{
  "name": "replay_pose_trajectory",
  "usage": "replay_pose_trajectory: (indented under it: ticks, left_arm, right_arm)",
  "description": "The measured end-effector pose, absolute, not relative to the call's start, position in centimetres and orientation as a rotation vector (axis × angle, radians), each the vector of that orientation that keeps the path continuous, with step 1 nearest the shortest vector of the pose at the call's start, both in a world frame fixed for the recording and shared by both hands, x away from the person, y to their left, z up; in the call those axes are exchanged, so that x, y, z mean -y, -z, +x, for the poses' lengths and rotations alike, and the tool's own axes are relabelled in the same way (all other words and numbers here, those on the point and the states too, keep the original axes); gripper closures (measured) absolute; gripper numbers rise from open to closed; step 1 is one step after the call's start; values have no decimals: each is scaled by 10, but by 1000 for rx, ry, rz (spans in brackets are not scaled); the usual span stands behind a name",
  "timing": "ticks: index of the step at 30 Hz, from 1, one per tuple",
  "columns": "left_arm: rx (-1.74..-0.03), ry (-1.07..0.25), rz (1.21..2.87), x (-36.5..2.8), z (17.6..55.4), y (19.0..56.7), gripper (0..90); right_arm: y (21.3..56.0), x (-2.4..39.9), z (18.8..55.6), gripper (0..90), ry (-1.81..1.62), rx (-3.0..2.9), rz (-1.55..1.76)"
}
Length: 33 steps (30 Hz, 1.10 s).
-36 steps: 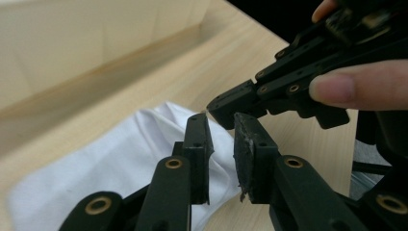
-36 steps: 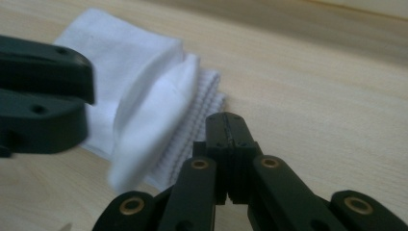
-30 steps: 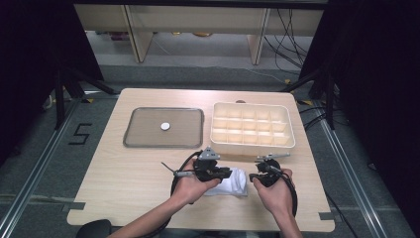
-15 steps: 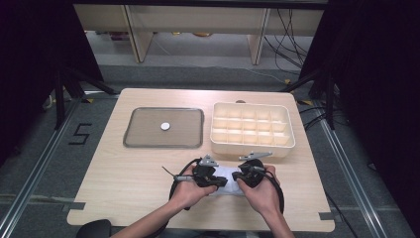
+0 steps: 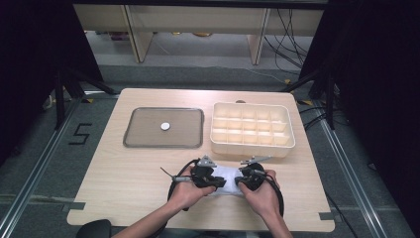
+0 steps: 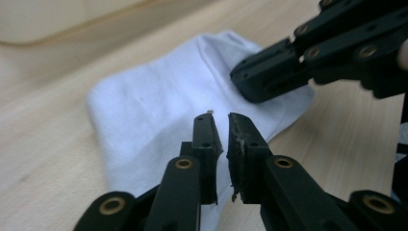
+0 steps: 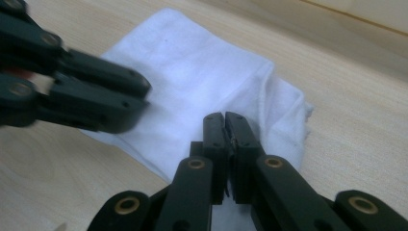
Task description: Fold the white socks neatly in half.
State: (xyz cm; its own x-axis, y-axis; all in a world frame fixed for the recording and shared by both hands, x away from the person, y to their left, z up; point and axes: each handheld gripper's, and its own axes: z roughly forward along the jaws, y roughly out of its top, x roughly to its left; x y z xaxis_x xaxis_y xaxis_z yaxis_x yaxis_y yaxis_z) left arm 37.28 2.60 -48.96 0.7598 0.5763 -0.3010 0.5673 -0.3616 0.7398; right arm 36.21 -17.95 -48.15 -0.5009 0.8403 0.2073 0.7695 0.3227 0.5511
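High view: white cloth [image 5: 226,178] lies on the table [image 5: 124,183] near its front edge, just before the compartment box [image 5: 252,130]. My left gripper [image 6: 221,117] has just been opening, jaws a slit apart over the cloth, nothing pinched. My right gripper [image 7: 224,115] is closed at the cloth's edge.
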Motion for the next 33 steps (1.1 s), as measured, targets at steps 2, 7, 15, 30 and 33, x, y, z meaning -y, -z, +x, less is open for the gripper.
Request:
replay_pose_trajectory:
  ticks: [2,7,15,30,33]
  left_arm:
    - [-863,-57,2027,-37,372,483,758]
    - [-932,-92,2009,-61,377,481,640]
    - [-1018,-20,1983,-70,380,491,591]
    - [-1086,111,1990,-67,386,499,518]
    - [-1103,135,1984,-66,387,501,522]
  right_arm:
    - [479,179,361,872,-930,-2452,1518]
    - [465,171,359,864,-993,-2452,1503]
    - [479,147,373,900,-926,-2533,1479]
    - [460,165,370,900,-872,-2422,1540]
    - [451,183,369,900,-846,-2372,1566]
